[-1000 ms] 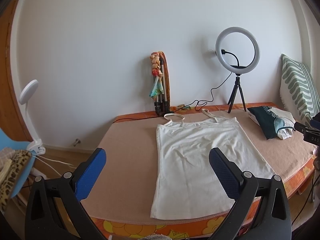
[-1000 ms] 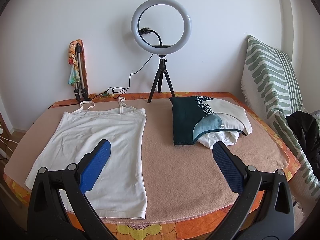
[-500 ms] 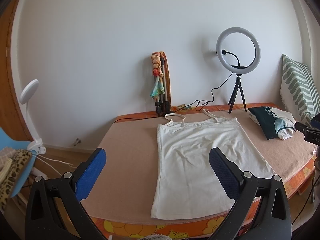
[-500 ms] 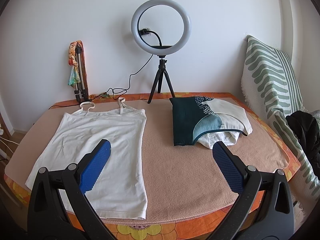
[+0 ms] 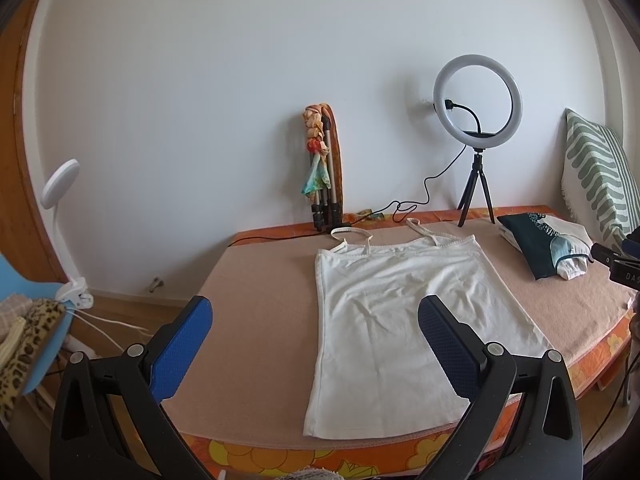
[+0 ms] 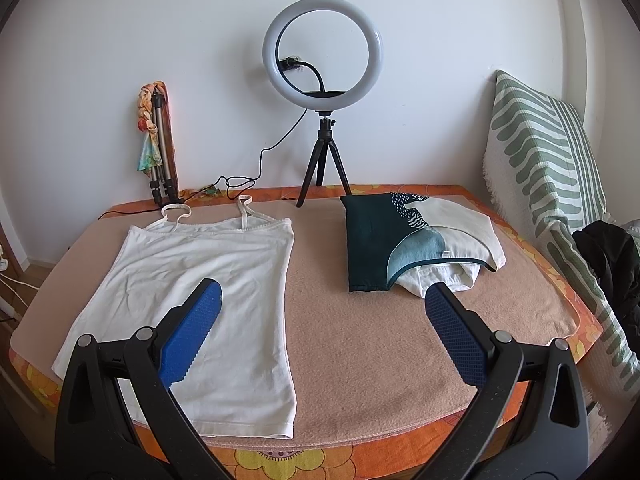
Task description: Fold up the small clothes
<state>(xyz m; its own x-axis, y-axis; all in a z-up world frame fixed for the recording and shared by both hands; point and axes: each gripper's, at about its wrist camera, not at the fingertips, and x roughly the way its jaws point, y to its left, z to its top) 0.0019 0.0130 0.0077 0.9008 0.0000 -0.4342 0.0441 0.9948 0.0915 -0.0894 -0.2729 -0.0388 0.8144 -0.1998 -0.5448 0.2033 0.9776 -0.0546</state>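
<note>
Left wrist view shows the white camisole (image 5: 404, 320) lying flat on the beige blanket (image 5: 260, 320), straps toward the wall, hem near the front edge. The left gripper (image 5: 314, 344) hangs above the front edge with its fingers spread wide and nothing between them; its right finger is in front of the lower right part of the camisole. At the far right edge of this view a black part with letters is visible, but I cannot tell what it is.

Right wrist view shows the right gripper (image 6: 322, 334) also released, wide apart, above bare blanket (image 6: 360, 340) between the camisole (image 6: 200, 280) and a pile of folded clothes (image 6: 412, 244), dark green and white. Its left finger covers a piece of the camisole.

Behind, near the wall, a ring light (image 6: 322, 52) stands on a small tripod, its cable running along the back edge. A folded tripod with a colourful scarf (image 6: 154, 140) leans on the wall. A green striped pillow (image 6: 548, 168) stands at the right, with a black garment (image 6: 612, 260) beside it.
</note>
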